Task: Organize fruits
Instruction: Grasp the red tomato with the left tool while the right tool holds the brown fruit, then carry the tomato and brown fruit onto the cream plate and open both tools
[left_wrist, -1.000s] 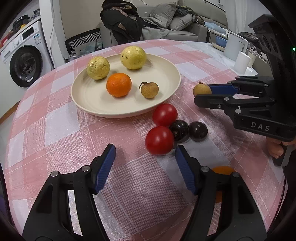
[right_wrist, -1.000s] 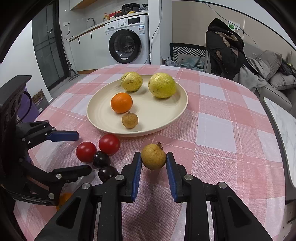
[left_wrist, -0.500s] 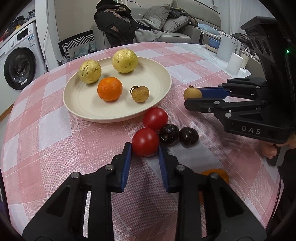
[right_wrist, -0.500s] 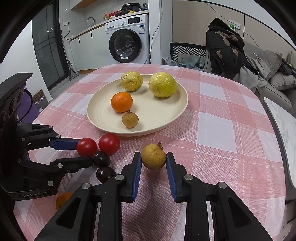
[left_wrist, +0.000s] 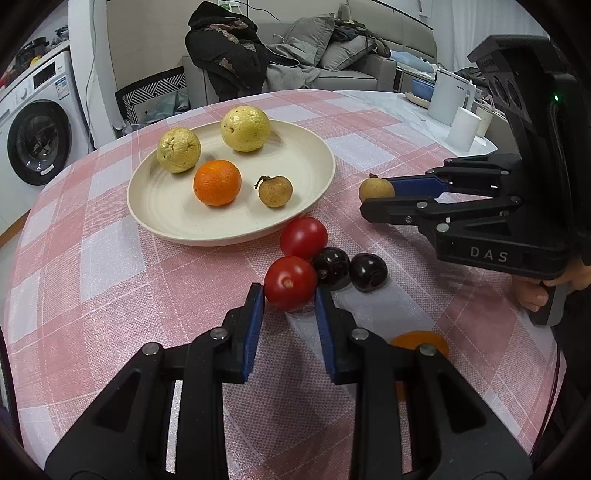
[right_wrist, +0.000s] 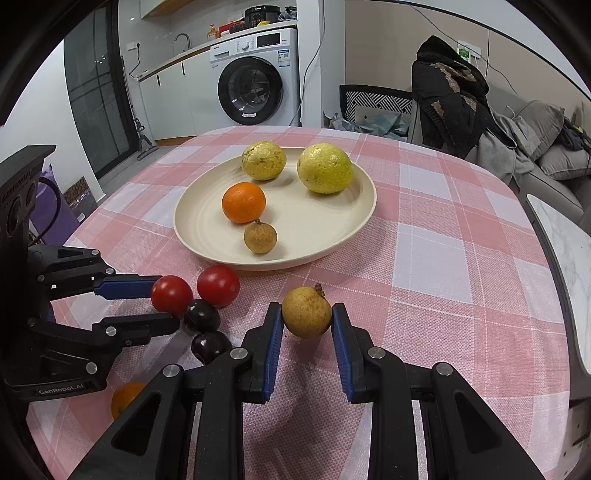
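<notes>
Left wrist view: both sets of tongs work over a pink-checked table (left_wrist: 110, 258), each already closed on a fruit.
Table: round, under a woven checked cloth; a stray orange fruit (left_wrist: 419, 341) lies near its edge, half hidden behind the left tongs.
Plate: cream plate (left_wrist: 166, 229) at mid-table, carrying two yellow citrus (left_wrist: 245, 128), an orange (left_wrist: 217, 182) and a small brown longan (left_wrist: 275, 191).
Left tongs: left tongs (left_wrist: 290, 295) pinch the nearer tomato (left_wrist: 290, 282) across its middle; it touches a second tomato (left_wrist: 303, 238) and two dark cherries (left_wrist: 349, 266) just off the plate's rim.
Right tongs: right tongs (right_wrist: 306, 319) clamp a loose longan (right_wrist: 306, 312) by its sides, near the plate.
Handling, tomato: light, smooth and likely slippery, with thin skin that would split under a hard squeeze; a gentle hold at the widest part looks safest.
Handling, longan: light, with a brittle, rough shell that should grip well; the stem stub points up, clear of the pads.
</notes>
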